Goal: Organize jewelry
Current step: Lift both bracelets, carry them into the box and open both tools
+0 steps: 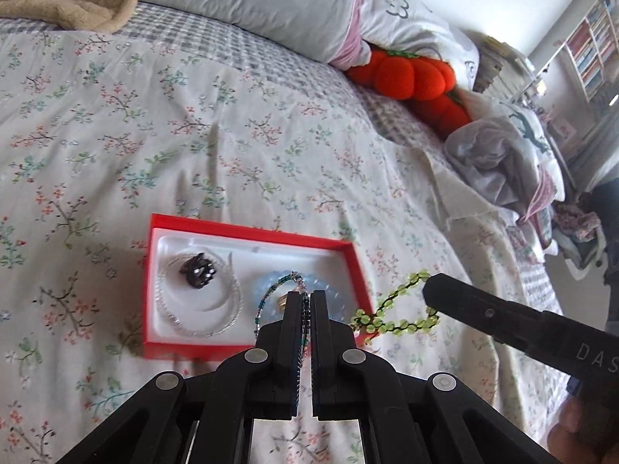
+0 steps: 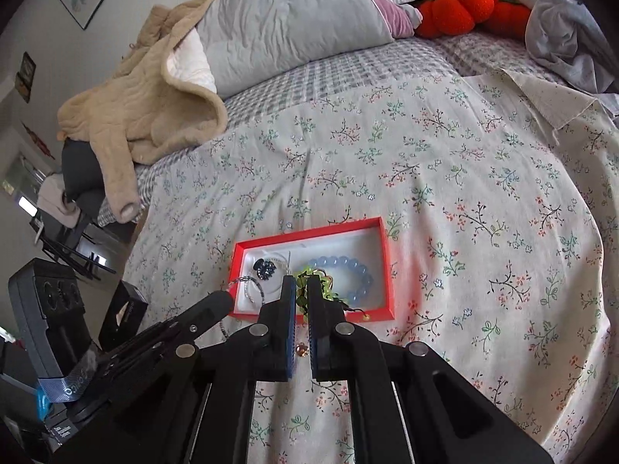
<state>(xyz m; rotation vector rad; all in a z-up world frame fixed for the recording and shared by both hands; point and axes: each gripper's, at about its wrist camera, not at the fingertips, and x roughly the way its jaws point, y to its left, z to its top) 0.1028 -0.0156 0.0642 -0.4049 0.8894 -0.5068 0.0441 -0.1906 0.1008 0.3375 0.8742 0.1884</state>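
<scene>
A red jewelry box [image 1: 247, 232] with a white liner lies on the bed; it also shows in the right wrist view [image 2: 387, 259]. Inside are a clear bead bracelet [image 1: 193, 321], a dark charm [image 1: 198, 268] and a pale blue bead bracelet [image 2: 348, 266]. My left gripper [image 1: 305, 301] is shut on a thin teal and pink bead strand [image 1: 271, 294] over the box. My right gripper [image 2: 303, 290] is shut on a green bead necklace [image 1: 390, 319], held beside the box's right edge; it also shows in the right wrist view [image 2: 303, 290].
A floral bedspread [image 1: 232, 135] covers the bed. Pillows [image 1: 271, 0], an orange pumpkin plush [image 1: 410, 75] and crumpled cloth [image 1: 491, 154] lie at the far side. A beige jacket [image 2: 154, 92] lies at the left edge of the bed.
</scene>
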